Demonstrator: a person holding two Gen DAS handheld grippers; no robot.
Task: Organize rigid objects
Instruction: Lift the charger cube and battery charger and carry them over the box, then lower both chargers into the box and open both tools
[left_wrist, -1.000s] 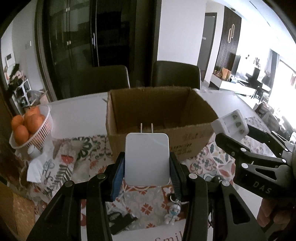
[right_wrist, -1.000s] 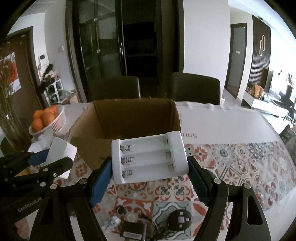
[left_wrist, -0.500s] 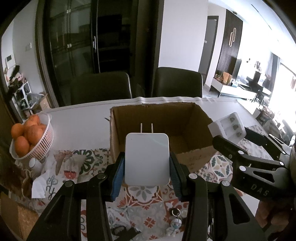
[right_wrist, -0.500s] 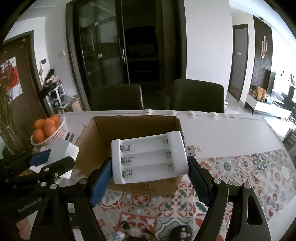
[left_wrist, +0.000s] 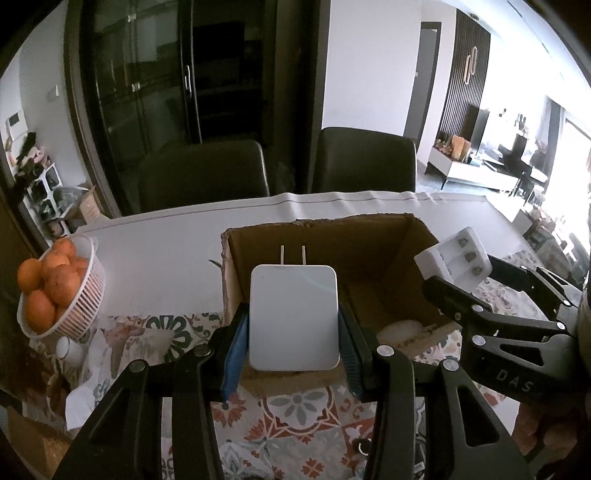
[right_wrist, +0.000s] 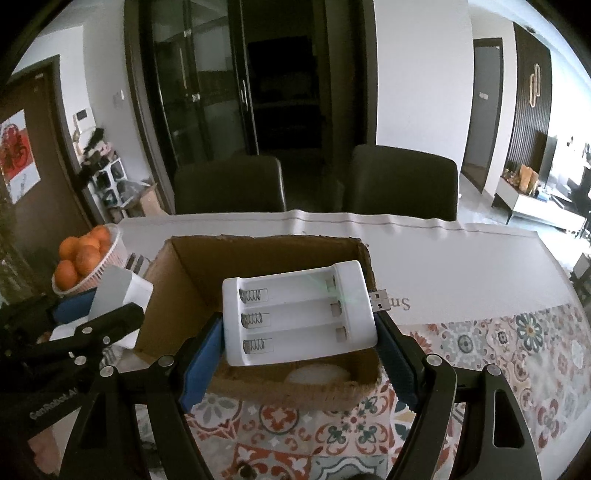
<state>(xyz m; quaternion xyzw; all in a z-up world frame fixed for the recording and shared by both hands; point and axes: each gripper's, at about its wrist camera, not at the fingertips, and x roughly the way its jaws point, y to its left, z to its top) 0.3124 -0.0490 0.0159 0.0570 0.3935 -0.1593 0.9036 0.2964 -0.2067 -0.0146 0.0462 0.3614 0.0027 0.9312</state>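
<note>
My left tongs (left_wrist: 293, 332) are clamped on a white plug (left_wrist: 293, 317), pads pressed to its two flat sides, prongs pointing away from me. My right tongs (right_wrist: 299, 347) grip a white charger (right_wrist: 299, 314) across its length, its three empty slots facing up and a USB tip sticking out on the right.

Both loads hang above the near wall of the open box (right_wrist: 184, 280), which sits on the bench (right_wrist: 461, 273) with a patterned cloth (right_wrist: 517, 354) under its front. The plug is over the left half of the box, the charger over the middle and right. In the left view the charger shows off to the right, just clear of the box's right wall. A pale, rounded thing (right_wrist: 317, 373) already lies on the box floor near the front; I cannot tell what it is. A basket of oranges (left_wrist: 55, 288) stands well to the left, out of the way.

I judge this to be the carry-in step: two items lifted and brought to the box, neither dropped yet. Next I would need to push both pairs of tongs a little further over the rim, lower them inside, then let go, one at a time so the two do not knock together. The plug's prongs could catch the far wall if I go too deep.
</note>
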